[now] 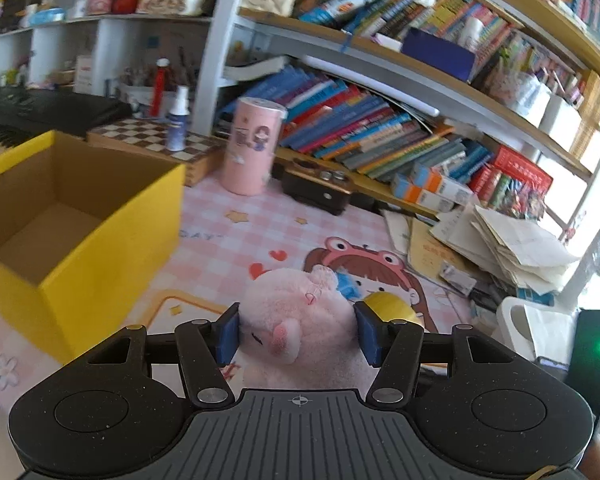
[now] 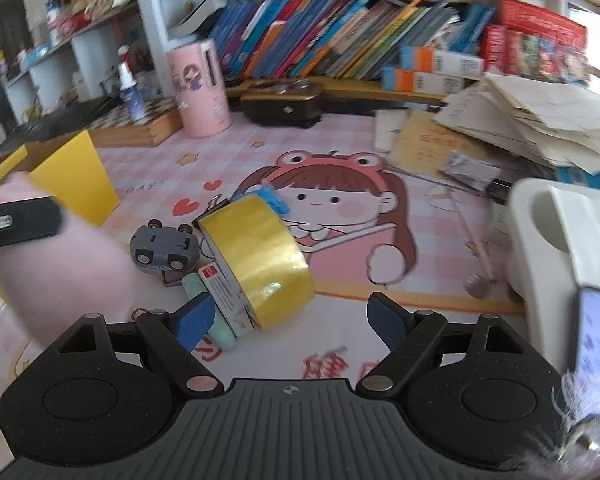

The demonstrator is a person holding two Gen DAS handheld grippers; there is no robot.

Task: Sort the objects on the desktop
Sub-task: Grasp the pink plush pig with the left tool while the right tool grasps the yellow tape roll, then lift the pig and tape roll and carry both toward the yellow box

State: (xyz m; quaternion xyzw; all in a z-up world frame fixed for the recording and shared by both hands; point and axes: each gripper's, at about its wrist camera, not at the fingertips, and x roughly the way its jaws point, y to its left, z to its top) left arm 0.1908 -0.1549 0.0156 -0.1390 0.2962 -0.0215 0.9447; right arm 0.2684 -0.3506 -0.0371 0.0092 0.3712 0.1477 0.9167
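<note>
The pink checked cartoon mat [image 2: 340, 152] covers the worktop, and its middle lies bare between the clutter on each side. On the left stands the open yellow cardboard box [image 1: 112, 240], its near corner close to the left claw [image 1: 298, 334]. Along the far edge run a tall pink cylindrical canister [image 1: 252, 148], a dark brown wooden box [image 2: 284, 106] and a wooden chessboard [image 1: 152, 138]; a loose heap of papers [image 2: 540, 120] crowds the right side.

The left claw points downward over the mat, its blue pads [image 1: 228, 334] pressing both flanks of a fluffy pink plush toy [image 1: 296, 320], which fills the gap between them.

The right claw [image 2: 294, 320] also tilts down, jaws wide apart and holding nothing. Just beyond its left finger lies a wide roll of yellow tape [image 2: 260, 256], beside a small grey toy car [image 2: 164, 250], a pale green eraser-like block [image 2: 208, 312] and a small red-and-white printed box [image 2: 226, 300].
</note>
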